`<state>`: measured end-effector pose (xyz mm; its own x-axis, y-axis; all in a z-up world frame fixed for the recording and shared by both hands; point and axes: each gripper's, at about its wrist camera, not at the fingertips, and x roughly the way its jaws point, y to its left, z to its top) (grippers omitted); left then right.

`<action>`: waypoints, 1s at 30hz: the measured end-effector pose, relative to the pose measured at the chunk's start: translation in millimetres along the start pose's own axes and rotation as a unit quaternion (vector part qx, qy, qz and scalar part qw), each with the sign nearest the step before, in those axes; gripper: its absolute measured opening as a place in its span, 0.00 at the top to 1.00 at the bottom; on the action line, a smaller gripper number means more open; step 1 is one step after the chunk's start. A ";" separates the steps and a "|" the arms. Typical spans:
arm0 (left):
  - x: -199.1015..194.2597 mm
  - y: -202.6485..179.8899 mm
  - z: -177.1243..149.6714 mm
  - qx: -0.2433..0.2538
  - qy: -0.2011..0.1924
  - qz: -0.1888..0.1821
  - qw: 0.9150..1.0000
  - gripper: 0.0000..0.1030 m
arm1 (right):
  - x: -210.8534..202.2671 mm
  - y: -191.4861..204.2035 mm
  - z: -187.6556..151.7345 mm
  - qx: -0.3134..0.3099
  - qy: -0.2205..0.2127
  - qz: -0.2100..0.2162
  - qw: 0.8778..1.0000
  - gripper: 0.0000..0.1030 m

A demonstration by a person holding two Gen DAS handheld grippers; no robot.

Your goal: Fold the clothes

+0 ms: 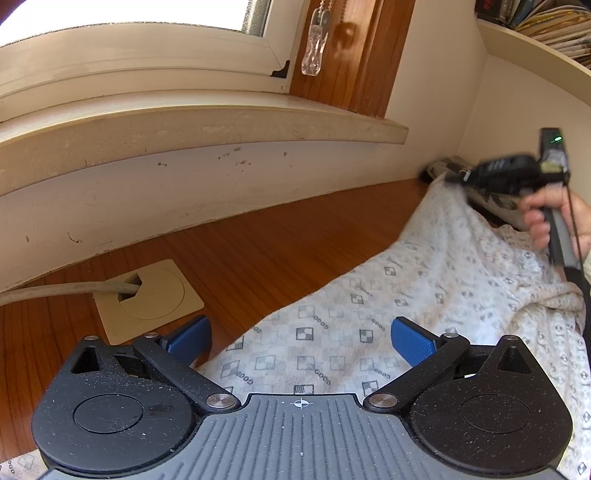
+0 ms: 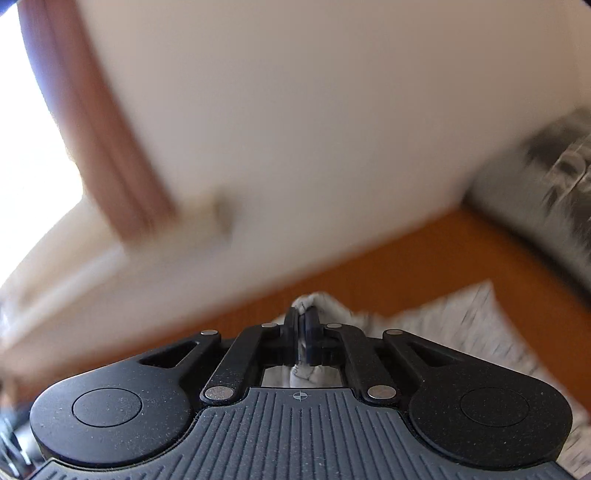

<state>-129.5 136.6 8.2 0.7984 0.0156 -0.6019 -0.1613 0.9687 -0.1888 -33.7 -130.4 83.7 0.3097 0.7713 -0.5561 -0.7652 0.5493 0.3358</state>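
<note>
A white garment (image 1: 424,295) with a grey checker print lies on the wooden table (image 1: 295,240). My left gripper (image 1: 301,338) is open, its blue pads (image 1: 412,341) spread just above the garment's near part, holding nothing. My right gripper (image 1: 458,177) shows at the far right of the left wrist view, held in a hand, lifting a corner of the garment off the table. In the blurred right wrist view my right gripper (image 2: 303,325) is shut on a fold of the garment (image 2: 314,301), and the cloth (image 2: 461,325) trails down to the right.
A beige cable grommet plate (image 1: 147,299) with a grey cable (image 1: 55,290) sits in the table at left. A window sill (image 1: 184,125) and wall run behind the table. A dark patterned object (image 2: 546,184) lies at the far right corner. Bookshelves (image 1: 546,26) hang above.
</note>
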 end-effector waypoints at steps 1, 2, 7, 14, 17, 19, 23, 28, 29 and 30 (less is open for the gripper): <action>0.0 0.0 -0.1 0.000 0.000 0.000 1.000 0.00 | -3.7 -2.2 1.6 0.004 -0.012 -0.004 1.000 0.97; 0.1 0.0 0.1 0.000 0.000 0.000 1.000 0.00 | -7.3 -4.5 3.2 0.007 -0.025 -0.008 1.000 0.96; 0.0 -0.2 0.2 0.002 0.001 0.001 1.000 0.00 | -21.1 -5.8 1.6 0.001 -0.047 -0.011 0.999 0.59; 0.3 0.0 0.7 0.003 0.001 0.002 1.000 0.00 | -42.6 7.8 -32.4 -0.063 0.054 0.041 0.996 0.50; -0.1 0.1 0.5 0.005 0.002 0.003 1.000 0.00 | -52.2 10.3 -42.4 -0.065 0.068 0.056 0.994 0.50; -0.2 0.1 0.5 0.005 0.002 0.003 1.000 0.00 | -58.2 11.5 -42.6 -0.069 0.069 0.055 0.994 0.65; -0.6 1.0 0.5 0.004 0.001 0.002 1.000 0.00 | -70.3 14.0 -42.8 -0.079 0.071 0.052 0.993 0.95; -0.2 0.6 0.7 0.006 0.002 0.004 1.000 0.00 | -85.3 17.2 -43.2 -0.091 0.075 0.049 0.992 0.81; -0.3 0.6 0.7 0.006 0.002 0.004 1.000 0.00 | -88.3 17.8 -43.2 -0.093 0.075 0.048 0.992 0.75; -0.5 0.6 0.6 0.006 0.002 0.004 1.000 0.00 | -91.4 18.5 -43.3 -0.095 0.076 0.047 0.991 0.63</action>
<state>-129.7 137.3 8.8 0.7948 0.0221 -0.6065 -0.1608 0.9713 -0.1753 -100.5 -204.7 107.7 0.1538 0.7514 -0.6417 -0.8840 0.3947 0.2504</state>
